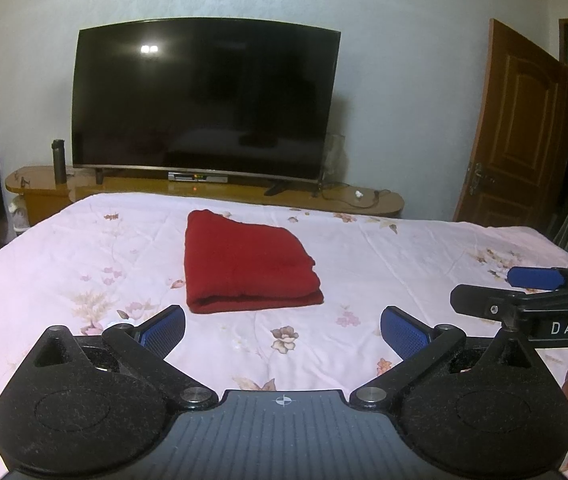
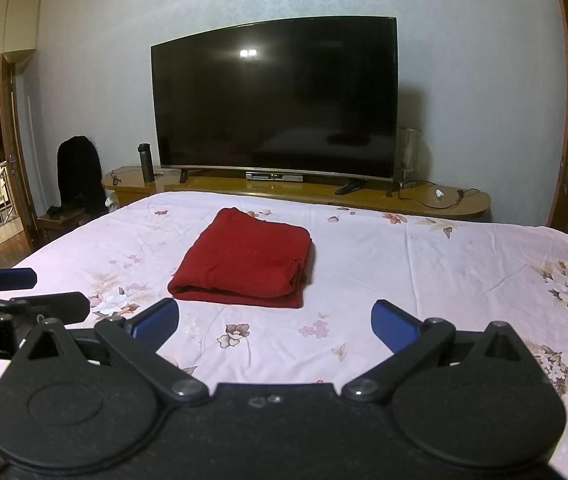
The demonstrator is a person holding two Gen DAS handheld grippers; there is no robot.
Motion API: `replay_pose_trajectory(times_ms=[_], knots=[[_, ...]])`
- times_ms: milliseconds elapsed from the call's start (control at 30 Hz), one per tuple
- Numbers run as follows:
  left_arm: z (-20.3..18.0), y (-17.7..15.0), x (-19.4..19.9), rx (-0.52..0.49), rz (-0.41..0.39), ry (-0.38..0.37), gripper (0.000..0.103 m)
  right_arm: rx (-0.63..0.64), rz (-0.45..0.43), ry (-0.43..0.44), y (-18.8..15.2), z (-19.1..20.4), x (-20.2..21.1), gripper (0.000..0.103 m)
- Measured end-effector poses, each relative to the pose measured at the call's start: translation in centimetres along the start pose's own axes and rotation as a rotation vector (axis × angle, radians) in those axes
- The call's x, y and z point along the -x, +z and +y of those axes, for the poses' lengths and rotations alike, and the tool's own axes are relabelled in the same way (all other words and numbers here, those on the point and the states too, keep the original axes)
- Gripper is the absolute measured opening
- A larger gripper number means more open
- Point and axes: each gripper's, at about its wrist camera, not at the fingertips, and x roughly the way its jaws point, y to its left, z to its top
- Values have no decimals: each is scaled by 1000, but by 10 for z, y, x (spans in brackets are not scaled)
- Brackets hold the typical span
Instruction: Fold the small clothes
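Observation:
A red garment (image 1: 246, 262) lies folded into a neat rectangle on the pink floral bedsheet (image 1: 403, 264); the right wrist view shows the red garment (image 2: 244, 264) just ahead of centre. My left gripper (image 1: 282, 330) hovers open above the sheet, short of the garment's near edge, with nothing between its blue pads. My right gripper (image 2: 275, 326) is likewise open and empty, a little nearer than the garment. Each gripper shows in the other's view: the right gripper (image 1: 523, 292) at the right edge, the left gripper (image 2: 28, 292) at the left edge.
Beyond the bed stands a large dark TV (image 1: 204, 100) on a low wooden cabinet (image 1: 363, 200), with a dark bottle (image 1: 58, 161) at its left end. A wooden door (image 1: 515, 128) is at the right. A dark chair (image 2: 78, 176) stands left of the bed.

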Motion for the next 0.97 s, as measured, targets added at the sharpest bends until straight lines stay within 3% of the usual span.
replay_pose_trajectory(times_ms=[967], knots=[[6, -1, 0, 11, -40, -16, 103, 7, -4, 7, 1, -7, -4, 102]])
